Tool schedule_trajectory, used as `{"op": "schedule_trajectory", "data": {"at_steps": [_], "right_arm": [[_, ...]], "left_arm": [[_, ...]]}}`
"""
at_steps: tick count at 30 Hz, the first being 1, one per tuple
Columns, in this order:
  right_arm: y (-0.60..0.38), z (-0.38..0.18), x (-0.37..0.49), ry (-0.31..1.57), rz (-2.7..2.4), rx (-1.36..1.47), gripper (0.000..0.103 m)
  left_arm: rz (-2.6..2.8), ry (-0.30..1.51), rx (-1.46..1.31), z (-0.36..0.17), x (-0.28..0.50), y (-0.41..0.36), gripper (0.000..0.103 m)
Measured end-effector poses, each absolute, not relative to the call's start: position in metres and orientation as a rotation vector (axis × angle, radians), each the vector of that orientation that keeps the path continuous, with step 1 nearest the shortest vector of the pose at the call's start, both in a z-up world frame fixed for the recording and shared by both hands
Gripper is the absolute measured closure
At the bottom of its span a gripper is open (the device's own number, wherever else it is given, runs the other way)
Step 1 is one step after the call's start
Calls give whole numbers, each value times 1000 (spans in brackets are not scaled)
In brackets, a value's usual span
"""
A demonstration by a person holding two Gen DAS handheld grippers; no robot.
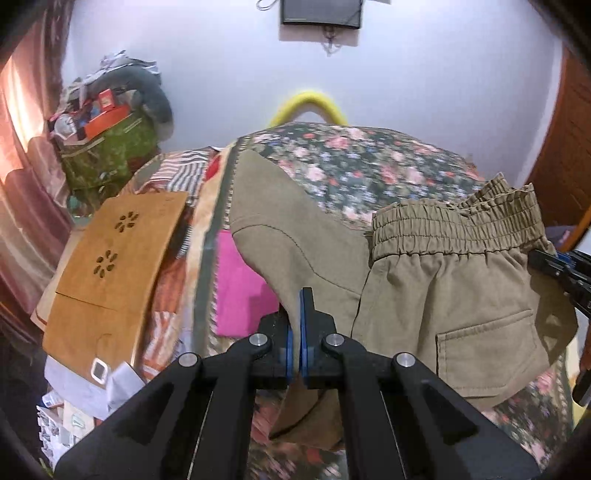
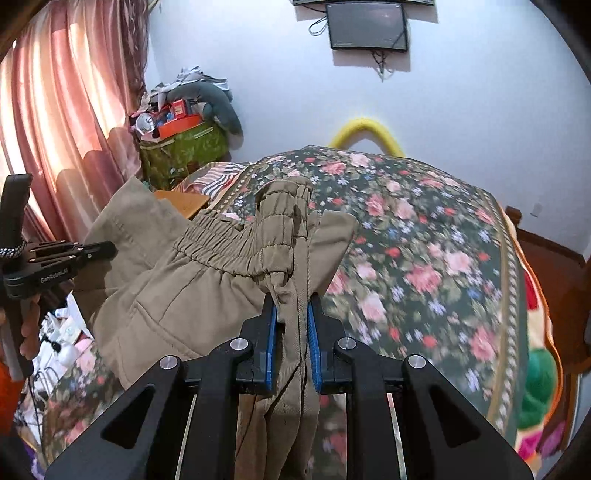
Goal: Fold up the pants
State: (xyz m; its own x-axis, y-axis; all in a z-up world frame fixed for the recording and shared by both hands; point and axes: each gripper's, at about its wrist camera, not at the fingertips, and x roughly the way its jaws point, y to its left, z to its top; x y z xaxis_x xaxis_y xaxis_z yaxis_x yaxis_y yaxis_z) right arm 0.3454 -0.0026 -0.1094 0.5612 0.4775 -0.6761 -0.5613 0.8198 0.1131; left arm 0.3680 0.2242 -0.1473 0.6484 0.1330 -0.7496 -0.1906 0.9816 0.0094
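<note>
Room: pale wall ahead of us with a dark screen (image 2: 367, 26) mounted high, pink curtains (image 2: 55, 96) on the left, a green bag (image 2: 184, 151) piled with clutter in the corner.
Surface: floral bedspread (image 2: 424, 240) over a bed, a yellow arch (image 2: 364, 129) showing behind its far edge; a brown perforated board (image 1: 114, 266) and a pink cloth (image 1: 240, 291) lie along its left side.
Pants: our olive pants (image 1: 443, 295) hang lifted between both tongs above the bedspread, elastic waistband bunched, one leg trailing back onto the bed.
Left tongs: our left gripper (image 1: 296, 339) is clamped tight on a thin fold of the leg fabric.
Right tongs: our right gripper (image 2: 291, 339) is narrow, pinching a thick gather of waistband and side seam.
Risk, slip: we judge the thin left pinch could pull free if the two hands part too far.
Risk, twist: the bunched waistband may set a crooked crease when laid down.
Risk, snag: the trailing leg could drag over the board or the pink cloth.
</note>
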Motion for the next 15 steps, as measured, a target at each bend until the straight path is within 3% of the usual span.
{"op": "schedule_trajectory", "data": {"at_steps": [15], "right_arm": [[81,-183,415,858,591,-143,90]], "left_arm": [[328,917,-99,-240,456,295,100]]}}
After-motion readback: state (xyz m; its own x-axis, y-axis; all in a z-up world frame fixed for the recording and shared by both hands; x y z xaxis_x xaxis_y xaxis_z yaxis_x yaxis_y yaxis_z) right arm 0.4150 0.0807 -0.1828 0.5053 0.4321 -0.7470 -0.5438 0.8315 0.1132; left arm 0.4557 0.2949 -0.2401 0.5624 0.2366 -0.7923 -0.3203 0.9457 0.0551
